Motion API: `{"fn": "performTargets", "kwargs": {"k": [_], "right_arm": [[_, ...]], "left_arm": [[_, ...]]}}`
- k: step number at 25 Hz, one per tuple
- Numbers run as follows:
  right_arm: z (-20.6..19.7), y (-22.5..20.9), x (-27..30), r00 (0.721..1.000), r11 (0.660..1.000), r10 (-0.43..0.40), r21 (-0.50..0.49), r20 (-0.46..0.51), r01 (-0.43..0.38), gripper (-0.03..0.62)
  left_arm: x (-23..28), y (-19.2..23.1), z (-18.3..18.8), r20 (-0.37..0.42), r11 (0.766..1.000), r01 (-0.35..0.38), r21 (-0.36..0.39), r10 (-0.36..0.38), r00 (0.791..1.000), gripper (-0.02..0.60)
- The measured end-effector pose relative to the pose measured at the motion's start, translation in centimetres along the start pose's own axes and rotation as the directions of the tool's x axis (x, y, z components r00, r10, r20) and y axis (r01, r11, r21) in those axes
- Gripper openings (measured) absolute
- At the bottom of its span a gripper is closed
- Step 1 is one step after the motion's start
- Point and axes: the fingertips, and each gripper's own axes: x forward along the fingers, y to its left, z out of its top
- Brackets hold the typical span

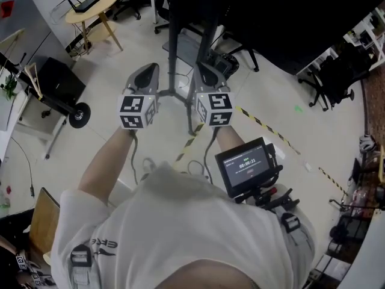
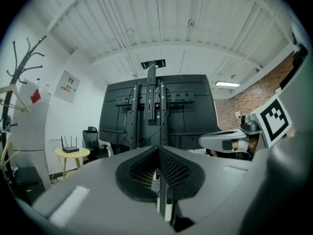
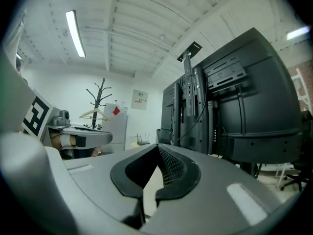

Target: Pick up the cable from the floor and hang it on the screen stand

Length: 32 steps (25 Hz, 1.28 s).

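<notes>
Left gripper (image 1: 147,72) and right gripper (image 1: 207,72), pressed together and empty, face the screen stand (image 1: 173,47). Cable pickup likely comes next.

An office, shown by swivel chairs (image 1: 329,77), a tall screen stand (image 2: 152,102) and a router (image 1: 85,3).

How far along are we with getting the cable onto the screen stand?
Done: nothing I can confirm. In hand: nothing; the left gripper and right gripper are shut and empty, side by side facing the black screen stand. Left: black wires run down its back, but I can't tell if the task cable is among them; otherwise pickup and hanging remain.
</notes>
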Motion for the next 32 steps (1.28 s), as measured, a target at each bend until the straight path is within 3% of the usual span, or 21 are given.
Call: {"fn": "performTargets", "kwargs": {"k": [10,18,32], "right_arm": [[-5.6,2.6,-4.5,0.995,0.996,0.076,0.05,-0.065,-0.073,0.012],[-8.6,7.9,-5.8,0.995,0.995,0.079,0.073,-0.068,-0.074,0.012],[-10.5,10.6,-6.4,0.984,0.992,0.114,0.069,-0.134,-0.105,0.012]], "left_arm": [[-5.1,-4.6,-5.4,-0.062,1.0,-0.021,-0.022,0.019,0.998,0.003],[-9.4,-2.5,-9.5,-0.086,0.997,-0.03,-0.066,0.024,0.996,0.003],[-10.2,-2.4,-10.7,-0.114,0.999,-0.013,-0.031,0.009,0.993,0.003]]}}
